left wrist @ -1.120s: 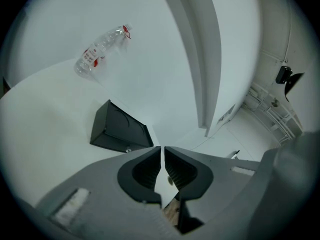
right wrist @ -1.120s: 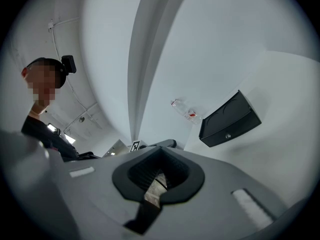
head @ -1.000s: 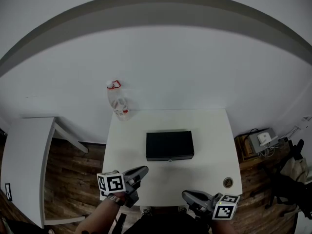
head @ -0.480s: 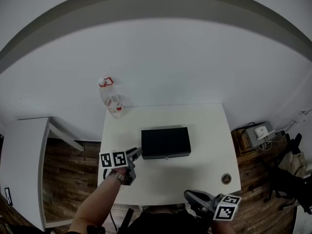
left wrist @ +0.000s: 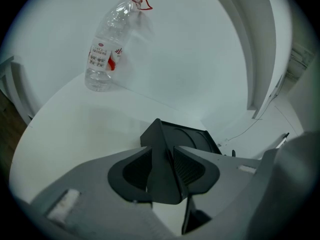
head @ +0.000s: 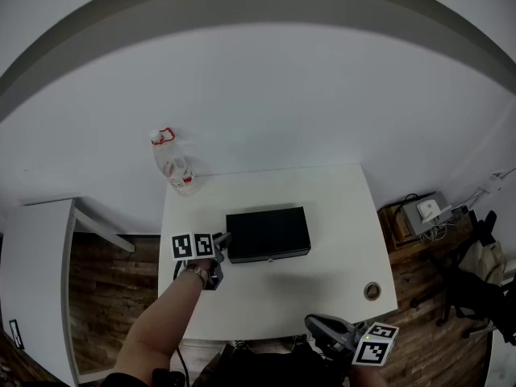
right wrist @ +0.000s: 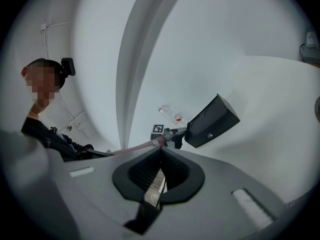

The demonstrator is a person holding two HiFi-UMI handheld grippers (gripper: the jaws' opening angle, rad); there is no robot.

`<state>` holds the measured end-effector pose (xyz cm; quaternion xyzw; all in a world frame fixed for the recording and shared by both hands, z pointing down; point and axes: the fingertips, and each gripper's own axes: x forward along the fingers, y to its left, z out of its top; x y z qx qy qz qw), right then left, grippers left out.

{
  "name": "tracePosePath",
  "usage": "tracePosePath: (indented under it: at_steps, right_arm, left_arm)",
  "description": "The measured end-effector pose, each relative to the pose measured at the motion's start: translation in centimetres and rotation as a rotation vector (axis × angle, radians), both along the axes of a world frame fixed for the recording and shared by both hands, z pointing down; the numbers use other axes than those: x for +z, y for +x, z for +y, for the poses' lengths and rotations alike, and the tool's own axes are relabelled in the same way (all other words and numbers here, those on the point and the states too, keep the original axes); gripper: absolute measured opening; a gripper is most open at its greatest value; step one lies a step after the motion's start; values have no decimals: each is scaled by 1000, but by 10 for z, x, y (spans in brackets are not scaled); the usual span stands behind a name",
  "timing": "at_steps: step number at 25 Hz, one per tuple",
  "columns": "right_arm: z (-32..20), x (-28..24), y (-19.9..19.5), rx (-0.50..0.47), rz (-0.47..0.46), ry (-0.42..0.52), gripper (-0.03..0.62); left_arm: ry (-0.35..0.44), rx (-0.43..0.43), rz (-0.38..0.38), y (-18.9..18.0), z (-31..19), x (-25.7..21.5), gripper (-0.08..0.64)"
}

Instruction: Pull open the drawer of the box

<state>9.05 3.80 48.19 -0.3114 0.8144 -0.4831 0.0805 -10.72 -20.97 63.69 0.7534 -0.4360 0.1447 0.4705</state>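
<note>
- Box (head: pixel 268 234): low, flat, black and rectangular, with matt faces and sharp corners. It sits flat on the white worktop (head: pixel 339 216), about mid-surface, long front face toward the person.
- Drawer (head: pixel 258 256): judged to be the front face of the box. A small pale knob (right wrist: pixel 210 135) shows at its middle in the right gripper view. No other handle is visible.
- Handling, judged: a stiff shell, probably light. On the smooth worktop the whole box is likely to slide toward the puller unless its body is held. The knob is small, so only a fingertip pinch will fit, and that may slip.
- Where to hold, judged: brace at a corner or end of the box, clear of the drawer front. Pull at the knob, straight out from the front face.
- Left claw (head: pixel 222 243): at the box's front left corner. Its jaws have just been opening and stand wide, with that corner between the ribbed pads. No firm clamp on it is evident.
- Right claw (head: pixel 316 326): well in front of the box, at the worktop's near edge, jaws together with nothing between them.
- Bottle (head: pixel 172 166): clear plastic with a red cap ring, upright behind and left of the box, well apart from it.
</note>
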Motion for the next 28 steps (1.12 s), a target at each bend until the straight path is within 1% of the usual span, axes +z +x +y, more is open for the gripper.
tracePosePath:
  at_steps: [5, 8, 10, 13, 15, 18, 21, 28]
  right_arm:
    - [-2, 5, -2, -3, -4, -14, 5]
    - [-10, 16, -8, -19, 12, -33, 5]
    - [-20, 32, -13, -42, 44, -53, 5]
    - [-43, 69, -24, -79, 129, -94, 6]
    - [-65, 95, -33, -94, 184, -129, 48]
    - [-99, 131, -41, -78, 242, -202, 52]
    - [-127, 155, -47, -47, 259, -275, 64]
    - [-154, 180, -59, -38, 291, -341, 77]
  left_arm:
    - [-29, 34, 7, 9, -1, 5, 143]
    - [-54, 57, 16, 13, -1, 8, 143]
    - [-68, 61, 32, 14, -2, 9, 141]
    - [-60, 83, 41, 15, -2, 9, 144]
    - [-41, 105, 32, 16, -2, 9, 144]
    - [-34, 120, 30, 16, -2, 9, 144]
    - [-49, 117, 51, 17, -3, 9, 146]
    - [-52, 145, 33, 18, -2, 9, 146]
